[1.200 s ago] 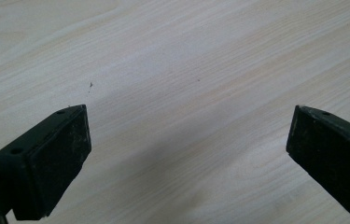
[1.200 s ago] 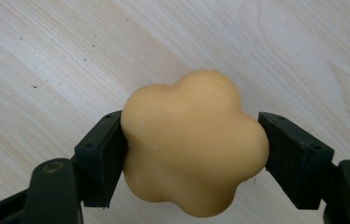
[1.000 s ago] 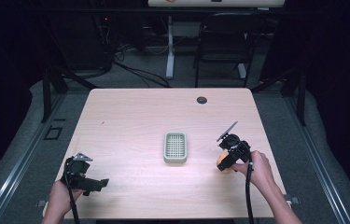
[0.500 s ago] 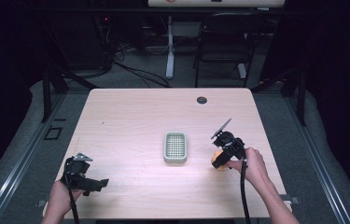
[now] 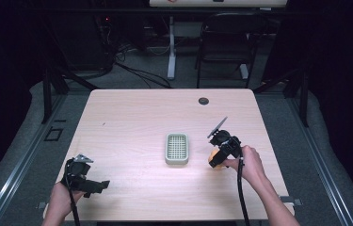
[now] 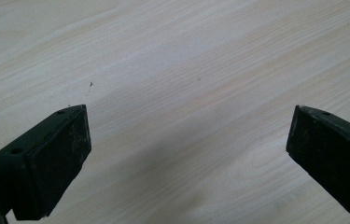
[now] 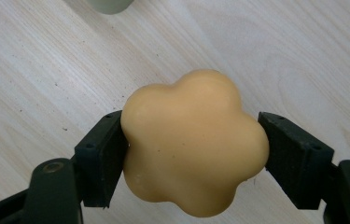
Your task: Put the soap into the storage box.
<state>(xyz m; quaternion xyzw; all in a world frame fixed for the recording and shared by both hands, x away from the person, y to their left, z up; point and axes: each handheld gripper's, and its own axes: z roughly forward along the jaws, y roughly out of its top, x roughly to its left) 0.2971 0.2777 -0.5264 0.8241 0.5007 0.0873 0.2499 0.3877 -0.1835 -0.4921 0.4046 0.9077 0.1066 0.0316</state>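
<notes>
An orange flower-shaped soap [image 7: 193,140] sits between the jaws of my right gripper [image 7: 193,154], which is shut on it just above the table. From the high view the right gripper [image 5: 219,155] holds the soap [image 5: 214,157] right of a pale green soap dish [image 5: 177,148] at mid-table, apart from it. A corner of that dish [image 7: 108,5] shows at the top of the right gripper view. My left gripper [image 5: 96,185] rests near the front left of the table, open, with bare wood between its jaws [image 6: 186,154].
The wooden table [image 5: 136,117] has a round cable hole [image 5: 204,100] near its far edge. A black chair [image 5: 223,44] and cables stand on the floor beyond the table. Dark rails run along both sides.
My right gripper has moved left and slightly nearer with the soap, closer to the dish. The left gripper has stayed put.
</notes>
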